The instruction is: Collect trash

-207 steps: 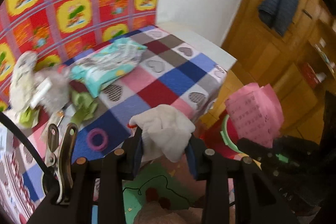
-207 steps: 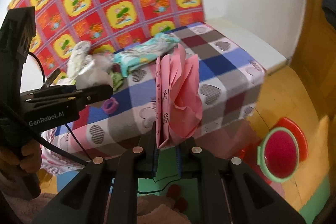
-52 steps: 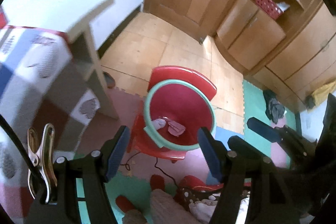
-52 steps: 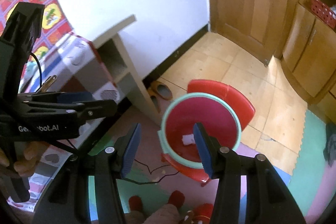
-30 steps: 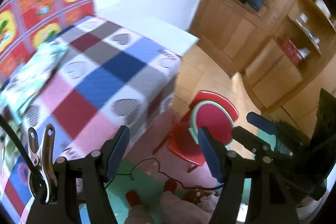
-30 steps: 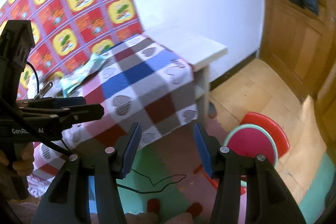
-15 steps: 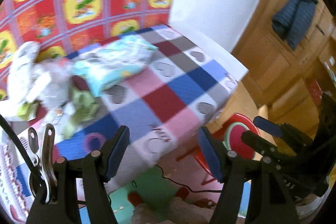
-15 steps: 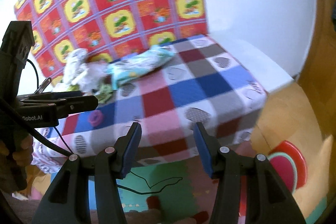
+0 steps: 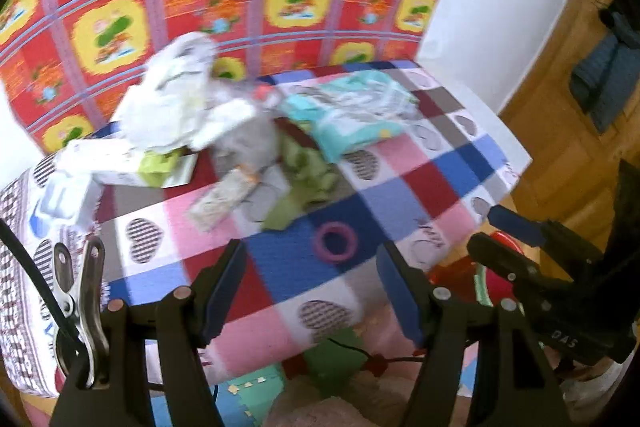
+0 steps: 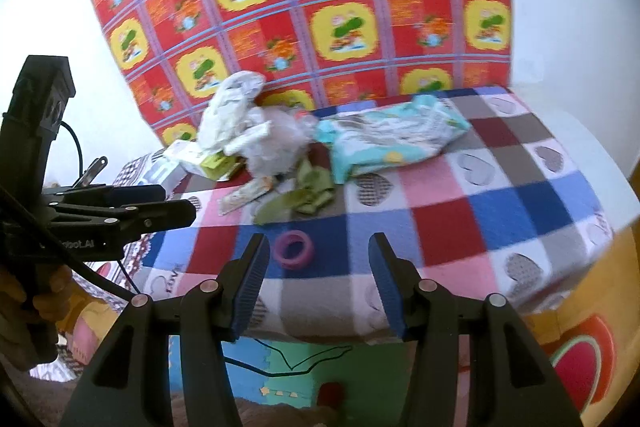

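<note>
Both grippers empty, jaws apart: left gripper (image 9: 312,275) wide, right gripper (image 10: 316,267) about half. Trash heap at table's (image 10: 520,203) back edge: crumpled white bag (image 10: 232,111), green scraps (image 10: 304,199), flat wrapper (image 10: 246,195). Light, soft, crushable; pinch bunched folds. Purple ring (image 10: 295,249) near front edge.

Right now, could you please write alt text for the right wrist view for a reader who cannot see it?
The right tongs hang open and empty over a checked blanket, framing a pink ring. Behind it lie green scraps, a teal packet and crumpled white wrappers. The left tongs reach in from the left.
</note>
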Demonstrator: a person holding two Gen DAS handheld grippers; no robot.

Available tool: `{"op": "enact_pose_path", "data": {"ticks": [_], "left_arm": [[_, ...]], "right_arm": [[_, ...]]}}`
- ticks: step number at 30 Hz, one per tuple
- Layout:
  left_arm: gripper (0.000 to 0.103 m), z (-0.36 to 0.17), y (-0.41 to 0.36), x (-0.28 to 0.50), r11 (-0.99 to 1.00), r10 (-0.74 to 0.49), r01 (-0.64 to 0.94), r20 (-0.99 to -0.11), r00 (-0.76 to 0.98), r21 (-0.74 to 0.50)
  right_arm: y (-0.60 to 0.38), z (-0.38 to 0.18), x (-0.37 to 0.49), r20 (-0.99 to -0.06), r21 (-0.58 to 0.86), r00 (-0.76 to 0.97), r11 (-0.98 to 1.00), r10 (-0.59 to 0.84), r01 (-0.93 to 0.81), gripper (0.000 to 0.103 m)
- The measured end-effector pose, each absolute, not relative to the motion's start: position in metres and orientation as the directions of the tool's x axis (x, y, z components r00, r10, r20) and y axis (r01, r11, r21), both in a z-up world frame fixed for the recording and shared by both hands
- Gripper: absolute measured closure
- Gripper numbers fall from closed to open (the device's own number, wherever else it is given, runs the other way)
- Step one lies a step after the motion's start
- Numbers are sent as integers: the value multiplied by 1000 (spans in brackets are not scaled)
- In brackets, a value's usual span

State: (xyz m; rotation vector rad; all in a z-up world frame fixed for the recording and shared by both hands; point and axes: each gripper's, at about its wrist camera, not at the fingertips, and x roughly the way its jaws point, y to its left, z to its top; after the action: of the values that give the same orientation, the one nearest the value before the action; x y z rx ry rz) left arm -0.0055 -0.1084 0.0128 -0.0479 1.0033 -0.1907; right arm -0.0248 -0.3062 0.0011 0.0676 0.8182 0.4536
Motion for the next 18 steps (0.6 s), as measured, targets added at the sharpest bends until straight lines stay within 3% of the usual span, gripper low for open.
{"op": "enact_pose_path", "data": {"ticks": [18], "left_arm": [[32,-1,-4,-14,968,5,-219,-860,511,-125]], "right_arm": [[-210,-6,23,-722,222,412,750,556,-623,50]]}}
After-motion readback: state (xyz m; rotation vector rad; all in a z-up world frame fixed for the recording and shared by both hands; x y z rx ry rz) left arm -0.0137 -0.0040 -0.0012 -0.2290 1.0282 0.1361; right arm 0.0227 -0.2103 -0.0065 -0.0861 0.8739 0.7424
